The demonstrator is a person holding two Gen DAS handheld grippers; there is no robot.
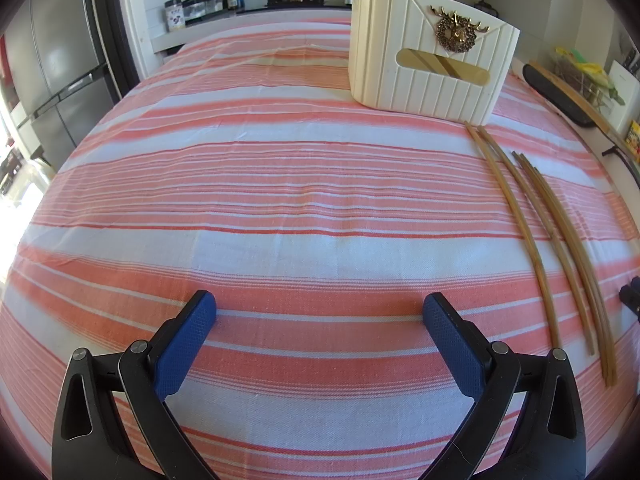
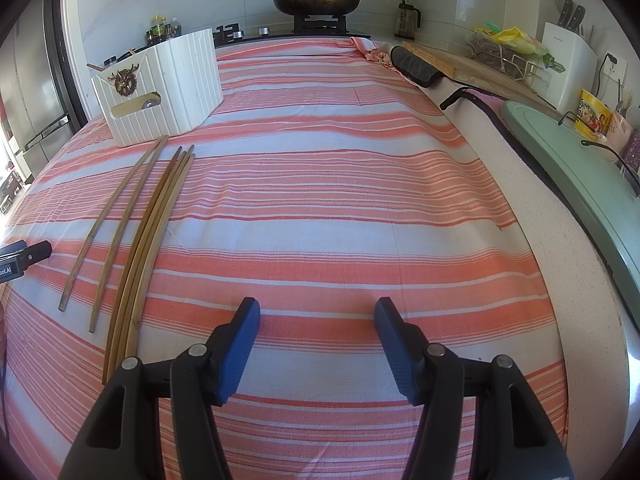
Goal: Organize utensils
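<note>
The left hand-held gripper [image 1: 320,310] is seen angled downward over the table [image 1: 280,200], which is covered by a cloth striped in coral and white; its blue-padded fingers [image 1: 188,340] are spread wide, with nothing but bare cloth between them. The right hand-held gripper [image 2: 317,314] is tilted down in much the same way, its jaws parted somewhat less widely and likewise empty over the stripes. In the right wrist view, the black tip of the left tool is seen at the left edge, just beside the loose utensils. Bamboo chopsticks [image 1: 560,248] are laid flat on the cloth to the right of the left gripper and to the left of the right one, so that they lie between the two tools. Two of them [image 2: 116,220] are set side by side and slightly apart, while the others [image 2: 154,240] are bunched together, touching along their length. Their far tips are pointed toward a cream ribbed utensil holder [image 1: 428,52], which is stood upright on the cloth just beyond them; a gilt deer-head ornament [image 1: 458,28] is fixed on its front above a slot-shaped opening. A lidded frying pan [image 2: 318,0] is seen on the stove behind the table, and a cutting board [image 2: 460,66] is laid along the counter at the right.
</note>
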